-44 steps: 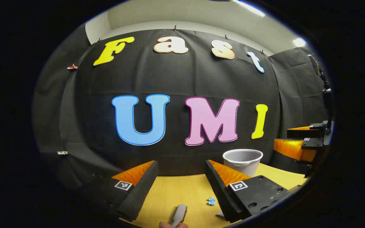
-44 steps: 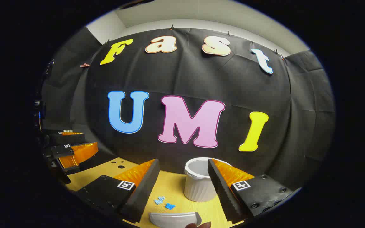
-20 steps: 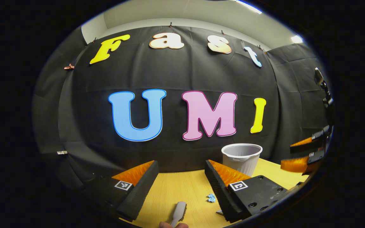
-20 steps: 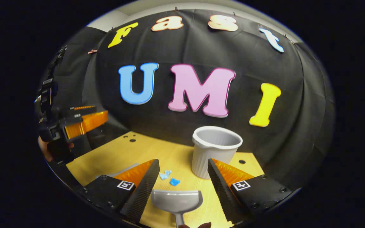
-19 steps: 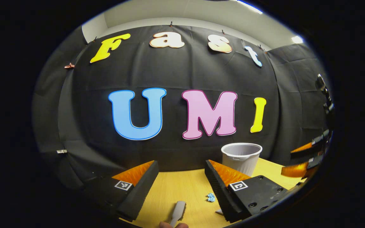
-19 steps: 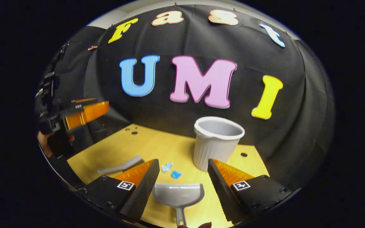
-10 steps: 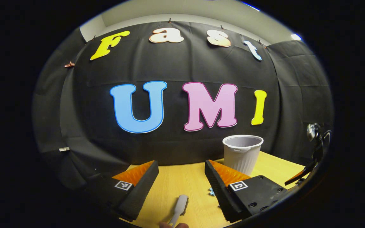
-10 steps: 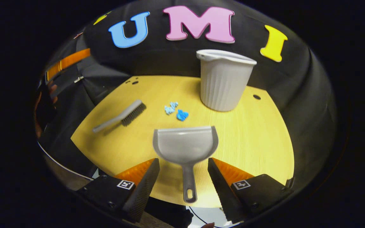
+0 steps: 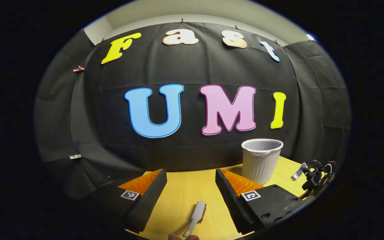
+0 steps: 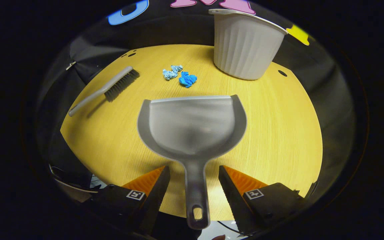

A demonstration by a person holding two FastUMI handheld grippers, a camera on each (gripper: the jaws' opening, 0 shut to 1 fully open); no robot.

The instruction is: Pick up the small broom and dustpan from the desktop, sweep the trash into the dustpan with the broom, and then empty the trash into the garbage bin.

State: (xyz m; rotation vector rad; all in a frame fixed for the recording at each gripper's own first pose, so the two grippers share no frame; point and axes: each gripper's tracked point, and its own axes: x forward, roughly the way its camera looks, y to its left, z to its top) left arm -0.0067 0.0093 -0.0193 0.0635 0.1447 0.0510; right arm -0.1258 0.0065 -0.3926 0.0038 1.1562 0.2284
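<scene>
Nothing is picked up yet: the right gripper (image 10: pixel 194 173) straddles the dustpan (image 10: pixel 192 128) handle, jaws wide apart, and the left gripper (image 9: pixel 191 178) hangs open above the broom (image 9: pixel 195 217). Blue paper scraps (image 10: pixel 179 76) lie ahead, unswept.

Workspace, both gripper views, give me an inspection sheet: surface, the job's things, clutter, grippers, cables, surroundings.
Surface: yellow wood-grain desktop with small round holes near the back.
Job's things: grey dustpan lies flat, handle toward the camera, mouth toward the trash; small broom lies to its left; blue crumpled paper scraps sit beyond the dustpan's mouth; white ribbed garbage bin stands upright at the back.
Clutter: nothing seen.
Grippers: right gripper open, fingers on either side of the dustpan handle, not pressing; left gripper open above the broom, holding nothing.
Cables: dark cable loops at the desk's right edge.
Surroundings: black cloth wall.
</scene>
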